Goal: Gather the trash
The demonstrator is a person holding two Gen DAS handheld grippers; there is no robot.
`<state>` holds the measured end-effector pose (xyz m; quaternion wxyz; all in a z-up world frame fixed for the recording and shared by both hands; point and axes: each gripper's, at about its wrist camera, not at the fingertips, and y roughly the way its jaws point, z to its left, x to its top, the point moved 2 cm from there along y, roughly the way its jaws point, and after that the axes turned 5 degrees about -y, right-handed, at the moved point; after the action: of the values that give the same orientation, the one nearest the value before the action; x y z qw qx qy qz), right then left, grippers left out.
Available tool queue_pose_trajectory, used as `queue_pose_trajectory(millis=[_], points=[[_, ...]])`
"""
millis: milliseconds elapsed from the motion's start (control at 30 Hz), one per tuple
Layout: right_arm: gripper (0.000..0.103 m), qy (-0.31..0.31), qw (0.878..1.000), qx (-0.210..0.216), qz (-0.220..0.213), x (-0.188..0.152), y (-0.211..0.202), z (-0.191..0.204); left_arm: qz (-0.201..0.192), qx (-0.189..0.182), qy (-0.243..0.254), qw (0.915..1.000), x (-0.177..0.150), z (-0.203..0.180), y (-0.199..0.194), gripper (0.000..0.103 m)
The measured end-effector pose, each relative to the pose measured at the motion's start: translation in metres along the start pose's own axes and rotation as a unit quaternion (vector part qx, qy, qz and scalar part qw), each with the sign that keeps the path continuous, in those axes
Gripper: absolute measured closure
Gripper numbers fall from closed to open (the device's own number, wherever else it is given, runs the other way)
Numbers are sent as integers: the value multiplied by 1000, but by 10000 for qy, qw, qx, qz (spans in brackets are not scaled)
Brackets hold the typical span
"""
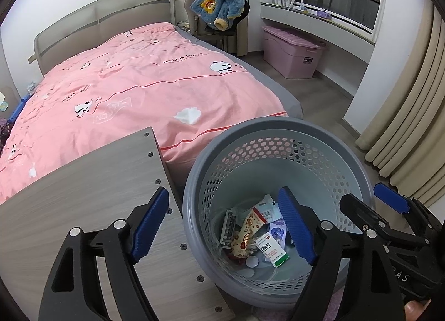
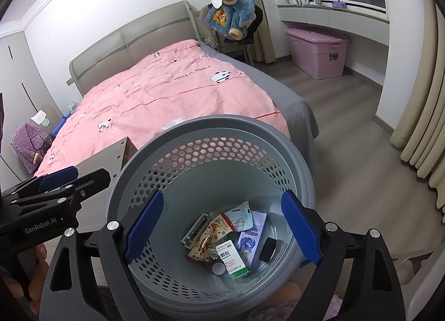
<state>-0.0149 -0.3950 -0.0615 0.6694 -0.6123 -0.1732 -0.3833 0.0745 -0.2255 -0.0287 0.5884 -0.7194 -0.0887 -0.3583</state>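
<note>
Both claws hang over the round grey plastic waste basket with honeycomb holes (image 1: 278, 159), and both stand wide apart with nothing between their blue ridged pads. The left claw (image 1: 225, 226) straddles the basket's near rim, one pad over the pale wood-grain bench (image 1: 83, 182) and the other inside the basket; the right claw (image 2: 222, 232) sits squarely above the basket's mouth.

The trash lies at the bottom of the basket: a green-and-white medicine box (image 2: 232, 261), an orange printed snack wrapper (image 2: 208, 237), a white sachet (image 2: 239, 216), a small white round cap (image 2: 218, 268) and more beneath. This looks like the moment just after a drop — a deposit step finished. The next move calls for finding another piece; a crumpled white tissue (image 1: 187, 115) on the pink panda-print quilt (image 1: 139, 79) seems a fair candidate, though whether it is loose paper or a printed patch is hard to tell.

The right view alone shows a black block (image 2: 267, 248) and a purple printed carton (image 2: 251, 240) in the basket; the left view alone shows the bench's bare top — no trash visible there.
</note>
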Motion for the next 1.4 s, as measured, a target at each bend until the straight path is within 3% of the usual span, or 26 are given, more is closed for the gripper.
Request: queue_pose_trajectory(millis=[1400], points=[[15,7,10000,-25,21,2,-4,0,38,190,31,9998,-2,-2,7,24]])
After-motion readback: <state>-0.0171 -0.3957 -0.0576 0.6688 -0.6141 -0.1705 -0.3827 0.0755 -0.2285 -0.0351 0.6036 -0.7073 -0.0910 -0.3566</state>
